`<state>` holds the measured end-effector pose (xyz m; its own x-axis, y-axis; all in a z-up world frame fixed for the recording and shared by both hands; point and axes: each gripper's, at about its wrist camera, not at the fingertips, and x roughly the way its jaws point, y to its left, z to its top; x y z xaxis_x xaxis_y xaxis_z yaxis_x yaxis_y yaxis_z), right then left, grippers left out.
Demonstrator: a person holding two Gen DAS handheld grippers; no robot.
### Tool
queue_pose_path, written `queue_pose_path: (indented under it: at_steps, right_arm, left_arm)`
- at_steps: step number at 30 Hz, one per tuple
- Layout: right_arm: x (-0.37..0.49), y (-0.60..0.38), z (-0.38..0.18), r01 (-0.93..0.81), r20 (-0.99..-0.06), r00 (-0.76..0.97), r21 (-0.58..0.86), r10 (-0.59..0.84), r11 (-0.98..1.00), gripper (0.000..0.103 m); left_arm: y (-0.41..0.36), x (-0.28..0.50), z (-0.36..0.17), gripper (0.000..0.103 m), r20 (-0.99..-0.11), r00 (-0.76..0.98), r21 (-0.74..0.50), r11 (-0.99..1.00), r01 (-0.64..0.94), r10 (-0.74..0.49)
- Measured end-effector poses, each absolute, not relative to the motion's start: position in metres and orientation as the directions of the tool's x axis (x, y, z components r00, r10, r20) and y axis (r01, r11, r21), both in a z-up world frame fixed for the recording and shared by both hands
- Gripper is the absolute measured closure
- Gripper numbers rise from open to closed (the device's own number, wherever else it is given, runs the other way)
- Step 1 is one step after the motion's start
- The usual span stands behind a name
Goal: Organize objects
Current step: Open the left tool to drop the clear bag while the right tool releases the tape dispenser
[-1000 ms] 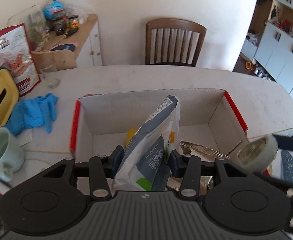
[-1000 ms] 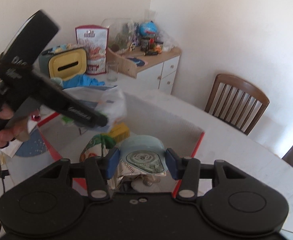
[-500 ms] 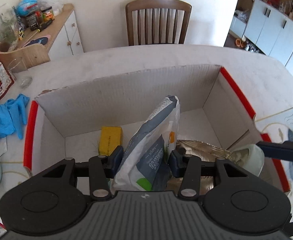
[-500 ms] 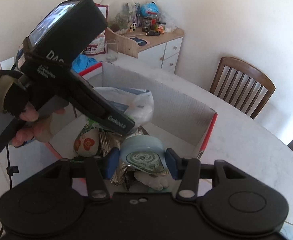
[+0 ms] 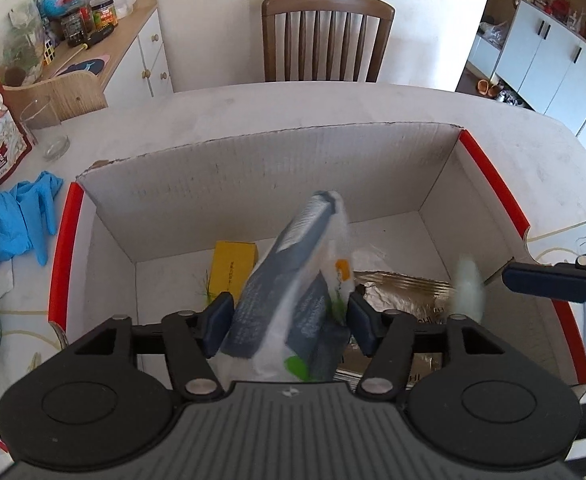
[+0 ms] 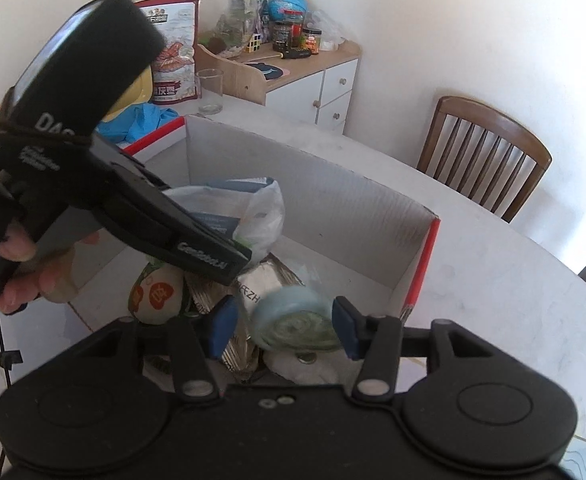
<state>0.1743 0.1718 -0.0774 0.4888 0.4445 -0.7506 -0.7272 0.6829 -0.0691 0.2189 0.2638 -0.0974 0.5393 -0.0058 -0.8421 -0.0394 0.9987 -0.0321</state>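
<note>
- I see a white counter (image 5: 373, 108) along a pale wall, a wooden chair (image 5: 327, 36) at its far side and a small cabinet (image 5: 133, 48) crowded with jars off to the left.
- An open cardboard box (image 5: 253, 176) with red edges sits on the counter; blue gloves (image 5: 17, 220) and a drinking glass (image 5: 47, 128) lie outside its left wall.
- My left gripper (image 5: 289, 322) points down into the box. Its jaws have just been opening, and the grey-and-white pouch (image 5: 293, 276) stands tilted between them, blurred, with gaps showing at both pads, so they stand apart and grip nothing.
- Behind the pouch a yellow carton (image 5: 233, 268) lies on the box floor, with a foil packet (image 5: 405, 288) to its right.
- My right gripper (image 6: 283, 330) is over the box's near right corner. Its jaws have opened a little, and the pale blue tape roll (image 6: 293, 320) sits blurred between them, clear of both pads.
- In the right wrist view a hand (image 6: 25, 272) holds the left gripper's handle above the box.
</note>
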Motion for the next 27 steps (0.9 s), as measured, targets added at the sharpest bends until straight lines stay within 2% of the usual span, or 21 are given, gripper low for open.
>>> queue_pose_path:
  at_steps: [4, 6, 16, 19, 22, 25, 27]
  right_arm:
    - [0.175, 0.171, -0.075, -0.727, -0.753, 0.481, -0.057, 0.449, 0.684, 0.048]
    - [0.175, 0.169, -0.074, -0.726, -0.749, 0.485, -0.056, 0.452, 0.685, 0.043]
    - [0.163, 0.16, -0.053, -0.73, -0.724, 0.491, -0.039, 0.484, 0.683, 0.04]
    - [0.157, 0.156, -0.045, -0.728, -0.711, 0.502, -0.04, 0.492, 0.685, 0.036]
    - [0.151, 0.151, -0.037, -0.726, -0.701, 0.508, -0.035, 0.501, 0.686, 0.035]
    - [0.145, 0.145, -0.029, -0.727, -0.689, 0.51, -0.023, 0.516, 0.687, 0.033]
    - [0.14, 0.139, -0.023, -0.726, -0.674, 0.513, -0.011, 0.531, 0.688, 0.027]
  left_arm:
    - [0.266, 0.213, -0.095, 0.038, -0.836, 0.549, -0.042, 0.998, -0.049, -0.008]
    - [0.268, 0.21, -0.092, 0.036, -0.831, 0.556, -0.046, 0.997, -0.057, -0.007]
    - [0.266, 0.184, -0.061, 0.031, -0.782, 0.623, -0.055, 0.997, -0.06, -0.005]
    - [0.261, 0.173, -0.05, 0.029, -0.762, 0.648, -0.064, 0.996, -0.059, -0.011]
    - [0.256, 0.161, -0.039, 0.028, -0.74, 0.672, -0.061, 0.996, -0.058, -0.006]
    - [0.252, 0.149, -0.029, 0.025, -0.716, 0.698, -0.065, 0.996, -0.059, -0.006]
    - [0.249, 0.14, -0.023, 0.02, -0.702, 0.713, -0.073, 0.995, -0.066, -0.004]
